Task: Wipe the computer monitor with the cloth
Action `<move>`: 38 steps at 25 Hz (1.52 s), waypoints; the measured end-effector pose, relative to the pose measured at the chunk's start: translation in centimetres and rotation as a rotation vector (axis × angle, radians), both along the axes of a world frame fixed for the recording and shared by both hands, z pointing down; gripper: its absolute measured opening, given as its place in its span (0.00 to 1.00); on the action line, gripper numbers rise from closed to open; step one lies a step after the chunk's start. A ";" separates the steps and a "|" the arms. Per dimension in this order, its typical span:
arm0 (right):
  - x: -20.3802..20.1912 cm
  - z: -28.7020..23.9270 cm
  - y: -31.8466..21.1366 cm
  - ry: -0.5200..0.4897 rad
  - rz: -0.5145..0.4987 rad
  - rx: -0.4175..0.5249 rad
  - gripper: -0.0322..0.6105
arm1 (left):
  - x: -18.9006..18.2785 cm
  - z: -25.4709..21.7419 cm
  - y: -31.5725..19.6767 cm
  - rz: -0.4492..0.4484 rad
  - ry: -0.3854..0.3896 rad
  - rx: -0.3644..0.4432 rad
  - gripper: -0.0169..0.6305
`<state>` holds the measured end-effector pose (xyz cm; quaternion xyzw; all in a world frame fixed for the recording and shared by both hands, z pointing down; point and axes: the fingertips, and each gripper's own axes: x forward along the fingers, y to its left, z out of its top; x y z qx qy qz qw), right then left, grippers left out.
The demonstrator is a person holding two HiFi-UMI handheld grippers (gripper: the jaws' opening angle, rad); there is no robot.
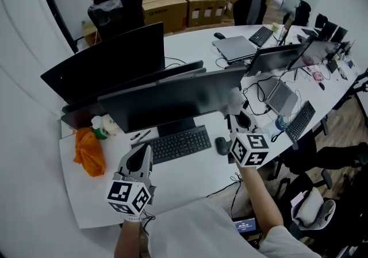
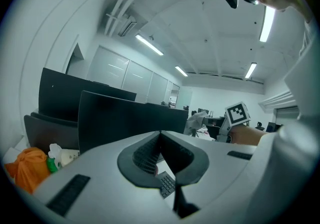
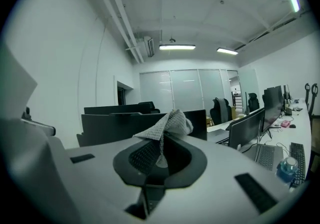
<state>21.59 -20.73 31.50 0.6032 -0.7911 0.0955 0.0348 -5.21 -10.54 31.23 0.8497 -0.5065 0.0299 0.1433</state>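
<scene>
A wide dark monitor stands on the white desk in front of me. My right gripper is shut on a grey checked cloth, which it holds up at the monitor's right end. In the right gripper view the cloth bunches out of the closed jaws of that gripper, with the monitor behind. My left gripper hovers over the keyboard, shut and empty. In the left gripper view that gripper faces the monitor, and the cloth shows far right.
A mouse lies right of the keyboard. An orange bag and a green-capped white bottle sit at the desk's left. A second monitor stands behind. Laptops, cables and another keyboard crowd the right side.
</scene>
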 end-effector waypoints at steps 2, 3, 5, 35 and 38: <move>-1.9 -0.1 1.5 0.015 -0.052 0.030 0.08 | -0.2 0.3 0.4 -0.005 0.007 -0.004 0.05; -2.9 -0.2 2.2 0.020 -0.086 0.045 0.08 | -0.3 0.4 0.6 -0.008 0.008 -0.006 0.06; -5.0 -0.5 3.9 0.026 -0.169 0.067 0.08 | -0.4 0.6 1.4 -0.013 0.011 -0.008 0.06; -13.8 0.3 16.0 -0.021 -0.567 0.143 0.08 | -2.5 2.2 10.1 -0.142 -0.003 0.062 0.05; -14.0 0.2 16.0 -0.012 -0.585 0.156 0.08 | -2.6 2.0 10.2 -0.147 0.001 0.066 0.05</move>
